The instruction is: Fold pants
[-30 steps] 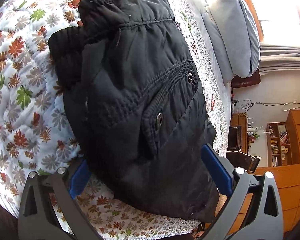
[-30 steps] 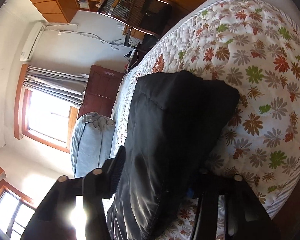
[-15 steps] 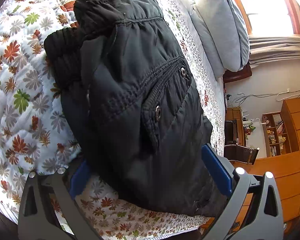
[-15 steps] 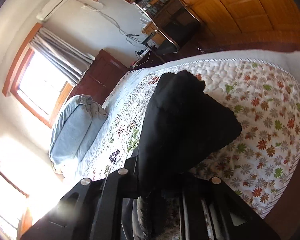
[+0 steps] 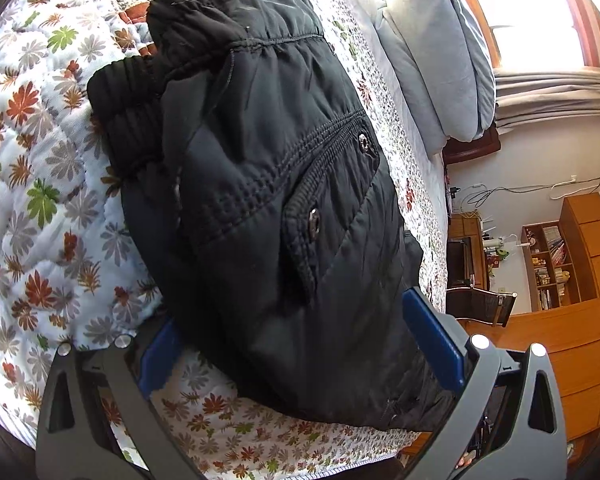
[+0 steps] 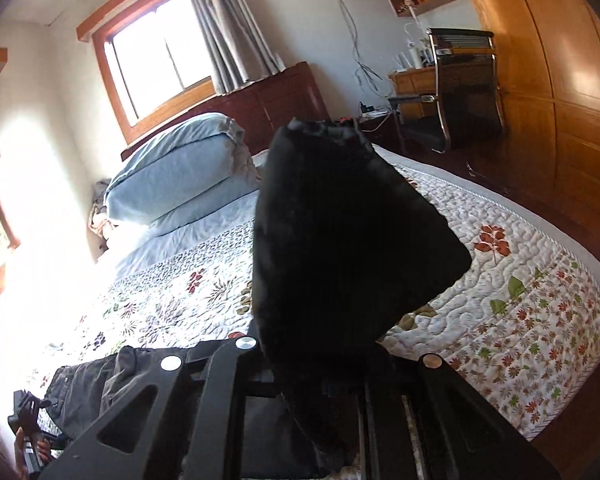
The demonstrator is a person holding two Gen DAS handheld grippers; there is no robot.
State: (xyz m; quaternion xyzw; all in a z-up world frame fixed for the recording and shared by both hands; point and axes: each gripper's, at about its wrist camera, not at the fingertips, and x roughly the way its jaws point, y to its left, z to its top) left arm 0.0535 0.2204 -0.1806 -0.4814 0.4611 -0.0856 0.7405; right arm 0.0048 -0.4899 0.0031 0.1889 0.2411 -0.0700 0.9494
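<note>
Black padded pants point(image 5: 260, 200) lie bunched on the floral quilt point(image 5: 40, 200), waistband to the upper left and two snap buttons facing up. My left gripper point(image 5: 290, 308) stands open and low over the near part of the pants, its blue pads point(image 5: 432, 340) on either side of the cloth. In the right wrist view, a black fold of the pants point(image 6: 340, 220) hangs lifted over the quilt point(image 6: 520, 280). My right gripper point(image 6: 332, 364) is shut on that fold, and the cloth hides its fingertips.
A folded blue duvet point(image 6: 180, 168) rests against the dark headboard point(image 6: 280, 96). A mesh chair point(image 6: 460, 80) and wooden wardrobe doors point(image 6: 560, 80) stand beyond the bed's right edge. At the bottom left a hand point(image 6: 28, 448) holds the other gripper next to dark cloth point(image 6: 92, 384).
My right gripper closed on the pants' fold, rose and rolled upright, lifting the cloth off the quilt. The left gripper stayed put over the pants.
</note>
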